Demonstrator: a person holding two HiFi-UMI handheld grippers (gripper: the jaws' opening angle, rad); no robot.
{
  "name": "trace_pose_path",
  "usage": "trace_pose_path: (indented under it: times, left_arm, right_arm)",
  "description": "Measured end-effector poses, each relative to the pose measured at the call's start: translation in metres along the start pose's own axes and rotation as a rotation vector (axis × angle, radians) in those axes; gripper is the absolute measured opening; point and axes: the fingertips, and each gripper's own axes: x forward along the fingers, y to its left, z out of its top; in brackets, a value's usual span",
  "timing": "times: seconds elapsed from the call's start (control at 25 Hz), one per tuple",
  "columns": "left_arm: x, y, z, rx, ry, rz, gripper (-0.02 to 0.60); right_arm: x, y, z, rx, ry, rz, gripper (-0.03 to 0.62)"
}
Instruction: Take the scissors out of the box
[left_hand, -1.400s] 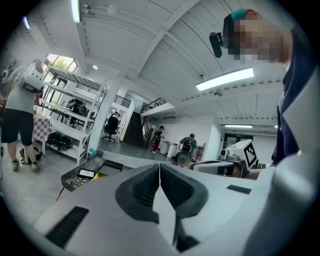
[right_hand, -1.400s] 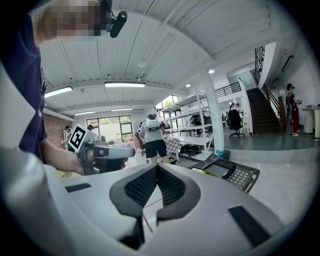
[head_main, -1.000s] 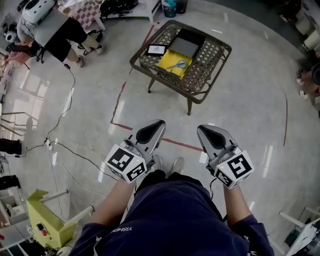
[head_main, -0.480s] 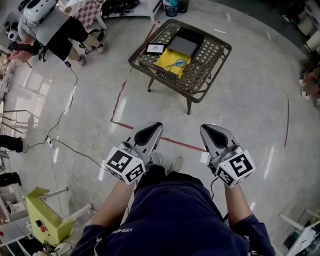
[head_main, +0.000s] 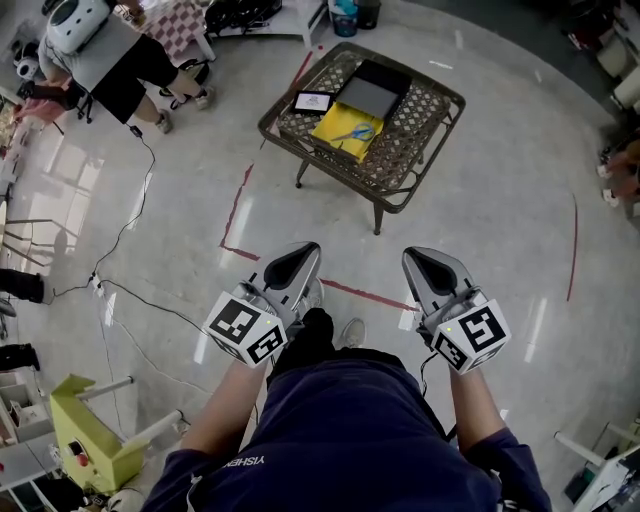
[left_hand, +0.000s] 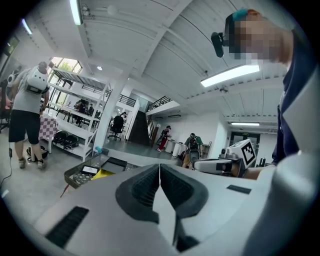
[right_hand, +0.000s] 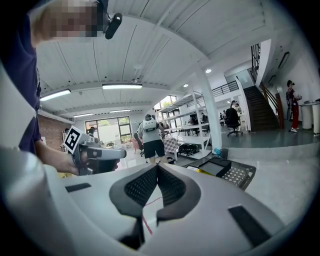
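Looking down from the head: holding the left hand-held gripper (head_main: 308, 250) and the right hand-held gripper (head_main: 412, 255) side by side over the floor (head_main: 480, 210). Both are pressed together and pinching nothing. Seeing the table (head_main: 425, 160) far ahead of both, well apart from them. Finding the scissors (head_main: 354, 131) there, lying in the open yellow box (head_main: 335, 140), not yet taken out. Spotting a black box (head_main: 372, 90) just behind the yellow one, and a small card (head_main: 312, 100) to its left. Noticing a red line (head_main: 236, 205) on the floor between the hand-held grippers and the table.

Looking along the left hand-held gripper (left_hand: 160, 170): finding its jaws shut tight, with nothing between them. Seeing the table (left_hand: 75, 176) far ahead and to the left, with a bit of yellow box (left_hand: 102, 173) showing. Not making out the scissors here.

Looking along the right hand-held gripper (right_hand: 157, 170): finding the jaws touching, holding nothing. Seeing the table (right_hand: 242, 175) ahead and to the right, with the black box (right_hand: 216, 166) on it.
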Motion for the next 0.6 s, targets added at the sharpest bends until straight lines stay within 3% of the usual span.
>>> trace_pose_path:
  times: [0.6]
  left_arm:
    - [0.05,0.096,0.024,-0.017,0.02,-0.062,0.026]
  right_arm:
    - [0.103,-0.031,0.018,0.011,0.032,-0.03,0.018]
